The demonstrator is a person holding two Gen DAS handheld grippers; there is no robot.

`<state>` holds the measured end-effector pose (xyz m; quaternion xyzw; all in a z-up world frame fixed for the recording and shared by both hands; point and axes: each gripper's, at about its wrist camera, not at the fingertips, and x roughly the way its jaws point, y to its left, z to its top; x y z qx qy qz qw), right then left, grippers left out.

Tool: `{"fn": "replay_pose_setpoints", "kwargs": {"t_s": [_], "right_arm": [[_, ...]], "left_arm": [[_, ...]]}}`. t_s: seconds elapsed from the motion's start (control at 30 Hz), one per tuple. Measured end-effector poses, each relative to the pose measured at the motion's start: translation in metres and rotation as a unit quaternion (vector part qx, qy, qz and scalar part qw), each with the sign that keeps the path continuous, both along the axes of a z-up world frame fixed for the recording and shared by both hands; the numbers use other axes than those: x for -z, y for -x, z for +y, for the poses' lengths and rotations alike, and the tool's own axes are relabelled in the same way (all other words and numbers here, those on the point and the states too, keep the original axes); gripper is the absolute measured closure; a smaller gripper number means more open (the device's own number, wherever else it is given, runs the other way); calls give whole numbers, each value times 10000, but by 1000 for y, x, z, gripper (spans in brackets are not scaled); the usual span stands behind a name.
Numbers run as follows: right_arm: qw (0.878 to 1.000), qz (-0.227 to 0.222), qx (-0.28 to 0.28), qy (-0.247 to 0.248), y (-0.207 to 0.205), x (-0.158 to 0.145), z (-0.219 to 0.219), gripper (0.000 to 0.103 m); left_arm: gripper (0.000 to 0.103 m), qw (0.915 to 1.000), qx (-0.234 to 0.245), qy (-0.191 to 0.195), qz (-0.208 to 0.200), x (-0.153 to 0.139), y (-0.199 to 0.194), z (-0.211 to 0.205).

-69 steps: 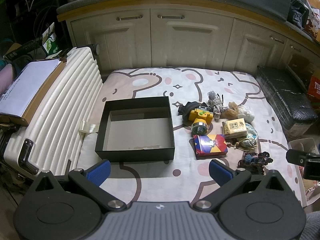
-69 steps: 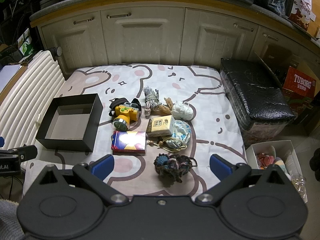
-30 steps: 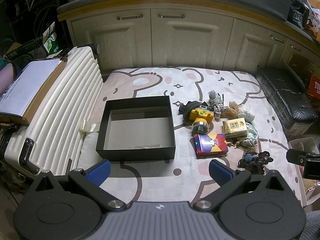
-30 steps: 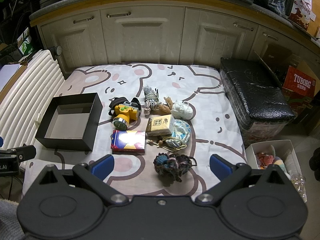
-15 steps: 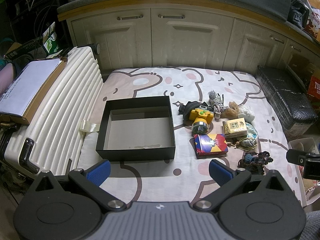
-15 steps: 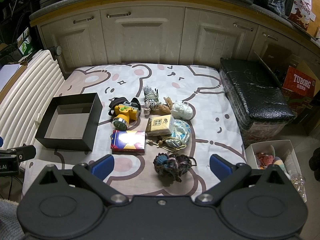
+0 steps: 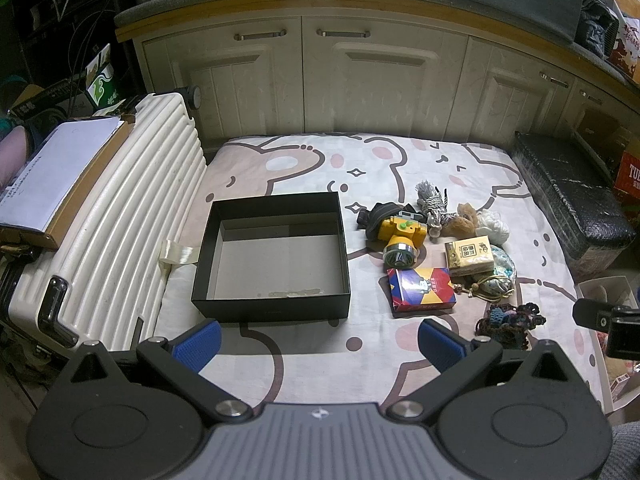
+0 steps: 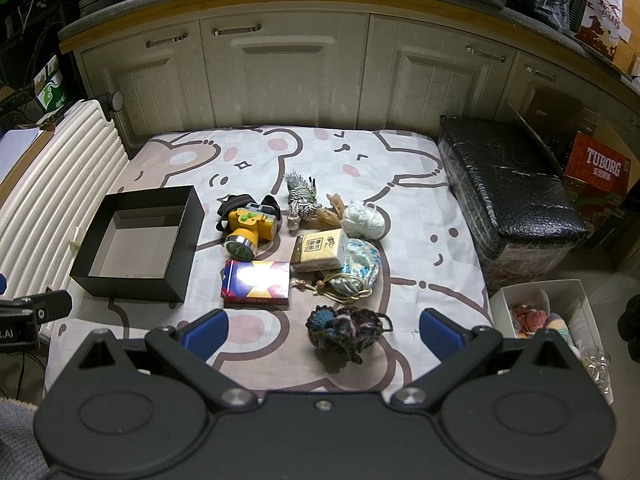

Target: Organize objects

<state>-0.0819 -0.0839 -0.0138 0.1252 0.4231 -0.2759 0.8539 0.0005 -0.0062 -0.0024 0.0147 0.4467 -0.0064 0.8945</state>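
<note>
An open black box (image 7: 272,256) sits empty on the left part of a bear-print sheet (image 7: 320,168), its cardboard floor bare. Just right of it lies a cluster of small things: a yellow headlamp (image 7: 401,237) with its dark strap, a grey striped plush toy (image 7: 434,202), a tan fuzzy lump touching a white yarn ball (image 8: 363,219), a tissue pack (image 8: 319,250) leaning on a blue-patterned pouch (image 8: 364,258), and a colourful flat box (image 8: 257,282) nearest the black box. A dark crocheted pouch (image 8: 344,334) lies alone at the near edge, apart from the rest.

The left gripper (image 7: 319,342) hovers above the near edge of the sheet, level and aimed forward, its blue-padded fingers (image 7: 197,342) spread wide with nothing between them. The right gripper (image 8: 324,332) hangs likewise over the near edge, jaws spread wide and empty, the crocheted pouch lying on the sheet between and just ahead of its fingertips.

A ribbed white suitcase (image 7: 120,216) lies along the sheet's left side; a black padded bench (image 8: 508,184) stands on the right.
</note>
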Motion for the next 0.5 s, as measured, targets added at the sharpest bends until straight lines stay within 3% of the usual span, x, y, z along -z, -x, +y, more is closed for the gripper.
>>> {"fn": "replay_pose_setpoints", "kwargs": {"t_s": [0.5], "right_arm": [[9999, -12, 8, 132, 1, 4, 5, 0]], "left_arm": [[0, 9999, -5, -25, -98, -2, 5, 0]]}}
